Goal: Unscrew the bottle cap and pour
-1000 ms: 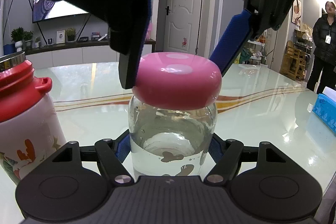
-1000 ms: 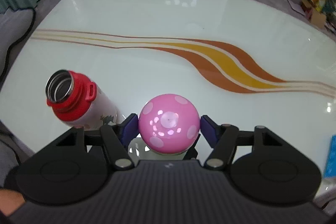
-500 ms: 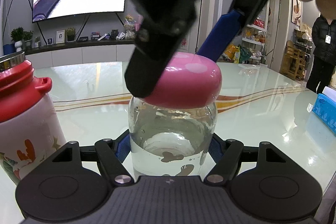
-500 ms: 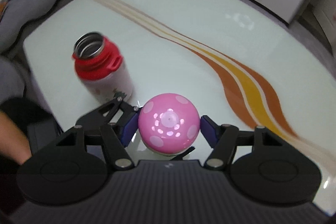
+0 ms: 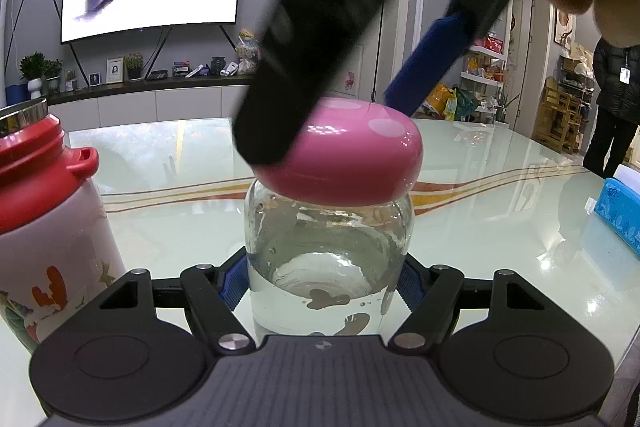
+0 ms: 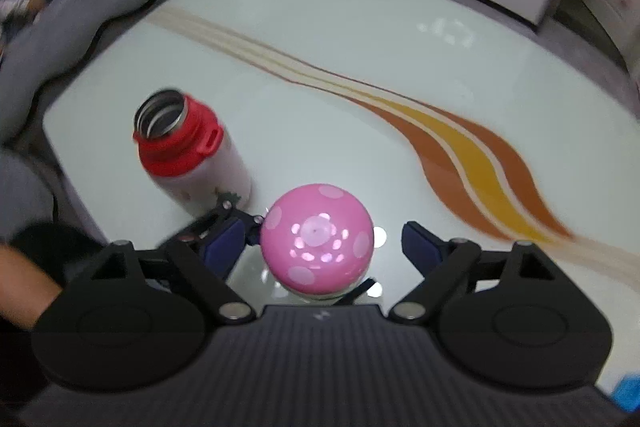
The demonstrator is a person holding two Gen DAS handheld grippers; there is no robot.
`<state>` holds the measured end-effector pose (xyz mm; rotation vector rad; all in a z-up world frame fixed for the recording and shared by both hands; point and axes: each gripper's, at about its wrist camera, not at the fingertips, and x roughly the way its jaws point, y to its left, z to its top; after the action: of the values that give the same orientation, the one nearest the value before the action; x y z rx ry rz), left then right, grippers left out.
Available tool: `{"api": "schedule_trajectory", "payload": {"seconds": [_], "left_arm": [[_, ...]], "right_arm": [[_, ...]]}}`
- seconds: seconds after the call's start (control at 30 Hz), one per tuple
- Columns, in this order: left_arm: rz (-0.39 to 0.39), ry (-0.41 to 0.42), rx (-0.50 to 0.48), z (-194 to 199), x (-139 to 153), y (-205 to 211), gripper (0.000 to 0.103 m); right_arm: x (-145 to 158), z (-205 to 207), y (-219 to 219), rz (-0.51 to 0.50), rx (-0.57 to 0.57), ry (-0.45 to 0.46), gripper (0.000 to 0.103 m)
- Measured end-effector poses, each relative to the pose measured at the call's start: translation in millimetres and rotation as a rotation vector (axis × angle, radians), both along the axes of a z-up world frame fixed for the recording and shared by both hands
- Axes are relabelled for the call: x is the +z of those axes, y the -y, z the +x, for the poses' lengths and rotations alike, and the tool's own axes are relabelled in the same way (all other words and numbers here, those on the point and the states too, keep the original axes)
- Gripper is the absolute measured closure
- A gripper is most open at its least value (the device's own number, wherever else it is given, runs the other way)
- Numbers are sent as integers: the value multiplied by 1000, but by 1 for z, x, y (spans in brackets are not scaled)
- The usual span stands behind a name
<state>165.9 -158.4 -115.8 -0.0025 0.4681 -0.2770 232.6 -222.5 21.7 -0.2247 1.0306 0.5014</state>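
On the glossy tabletop (image 6: 320,39), your left gripper (image 5: 320,283) clamps the slick glass bottle (image 5: 328,247); right gripper (image 6: 320,247) fingers are opening off the smooth pink cap (image 6: 316,241) (regrip its rim).

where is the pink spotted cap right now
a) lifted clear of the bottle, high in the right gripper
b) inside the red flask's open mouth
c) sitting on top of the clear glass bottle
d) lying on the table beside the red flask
c: the pink cap sits on the neck of the clear glass bottle, which the left gripper clamps, while the right gripper is opening, its pads off the cap.
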Motion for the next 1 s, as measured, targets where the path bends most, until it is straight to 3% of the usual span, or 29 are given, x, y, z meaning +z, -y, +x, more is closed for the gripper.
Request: {"api": "schedule_trajectory", "payload": {"seconds": [0.27, 0.37, 0.47, 0.53, 0.77, 1.0], "left_arm": [[2, 2, 2, 0, 1, 7, 28], [3, 2, 1, 0, 2, 9, 28], [2, 1, 1, 0, 3, 11, 28], [2, -1, 0, 1, 4, 11, 28], [1, -2, 0, 1, 4, 12, 28], [2, 1, 2, 0, 3, 13, 28]], "right_arm": [[2, -8, -8, 37, -317, -29, 19], [2, -6, -12, 31, -342, -26, 23], [-4, -3, -17, 2, -351, -28, 34], [-6, -2, -17, -15, -349, -29, 38], [-7, 0, -16, -19, -245, -24, 39], [-7, 7, -3, -17, -20, -37, 39]]}}
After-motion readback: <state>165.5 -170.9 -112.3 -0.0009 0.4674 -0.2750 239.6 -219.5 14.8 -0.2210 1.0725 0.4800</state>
